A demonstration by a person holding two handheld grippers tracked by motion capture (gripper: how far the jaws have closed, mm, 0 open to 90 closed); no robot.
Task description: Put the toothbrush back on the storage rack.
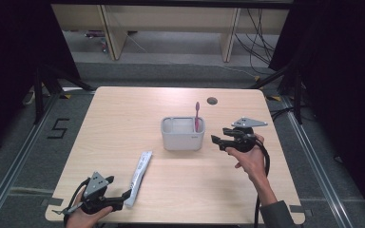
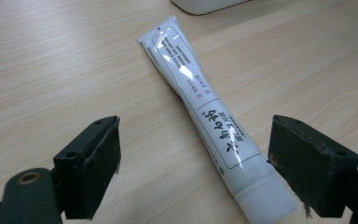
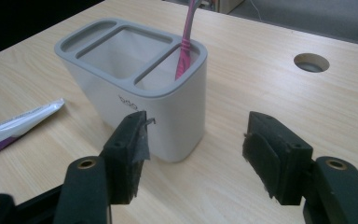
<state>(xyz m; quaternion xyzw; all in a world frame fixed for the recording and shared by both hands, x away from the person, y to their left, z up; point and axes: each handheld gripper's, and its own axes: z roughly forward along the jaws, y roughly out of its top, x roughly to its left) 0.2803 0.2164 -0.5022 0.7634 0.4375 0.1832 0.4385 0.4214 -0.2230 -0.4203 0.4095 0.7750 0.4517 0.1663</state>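
Toothpaste tube (image 2: 205, 121): lay flat on the table (image 1: 123, 118), front left, apart from the grey holder (image 1: 182, 134)
Handling: likely light, soft and slippery; best gripped across the firmer cap end
Left hand-held gripper (image 2: 193, 163): jaws wide, straddling the tube's cap end, touching nothing
Right hand-held gripper (image 3: 193, 149): jaws wide, empty, just beside the holder with its pink toothbrush (image 3: 186, 42)

Beyond the light wooden table (image 1: 123, 118), grey carpet floor (image 1: 171, 71) runs to a pale wooden bench (image 1: 171, 19) with black cables (image 1: 259, 42) beside it.
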